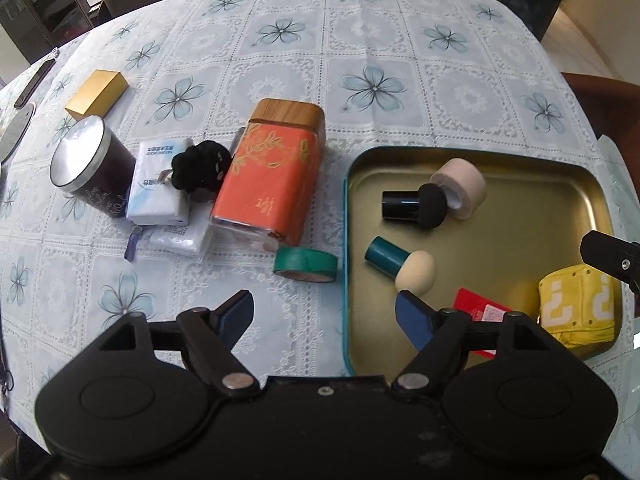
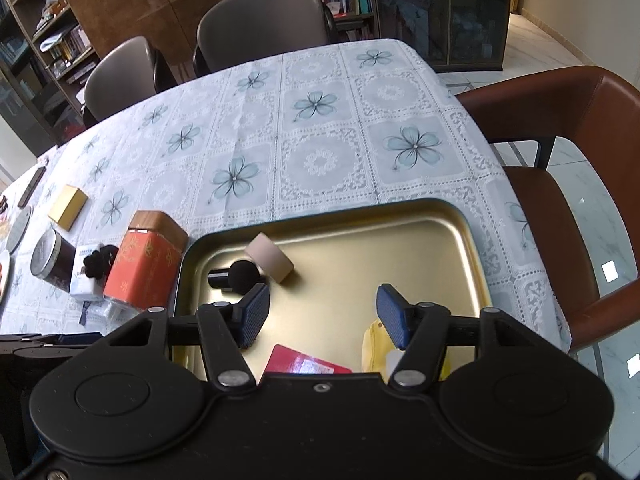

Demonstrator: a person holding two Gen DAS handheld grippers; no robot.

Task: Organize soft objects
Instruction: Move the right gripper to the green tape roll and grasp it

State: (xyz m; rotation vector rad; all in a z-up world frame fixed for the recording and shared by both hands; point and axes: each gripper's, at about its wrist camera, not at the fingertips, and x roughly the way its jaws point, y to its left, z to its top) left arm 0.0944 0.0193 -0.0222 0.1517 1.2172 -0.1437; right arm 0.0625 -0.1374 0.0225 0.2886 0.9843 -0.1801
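A gold tray with a teal rim (image 1: 560, 184) holds a beige tape roll (image 1: 460, 188), a black sponge applicator (image 1: 416, 204), a teal-handled cream sponge (image 1: 404, 266), a red packet (image 1: 480, 312) and a yellow plush cube (image 1: 576, 304). My left gripper (image 1: 324, 308) is open and empty, straddling the tray's left rim. A green tape roll (image 1: 306, 266) lies on the cloth just ahead of it. A black scrunchie (image 1: 202, 168) rests on white tissue packs (image 1: 158, 188). My right gripper (image 2: 322, 312) hangs open over the tray (image 2: 400, 240), with the yellow plush (image 2: 374, 340) under its right finger.
An orange tin with a wooden lid (image 1: 272, 176) lies beside the tissue packs, next to a dark can (image 1: 90, 168) and a gold box (image 1: 98, 94). A brown chair (image 2: 560, 140) stands at the table's right edge, and grey chairs (image 2: 260, 20) stand at the far side.
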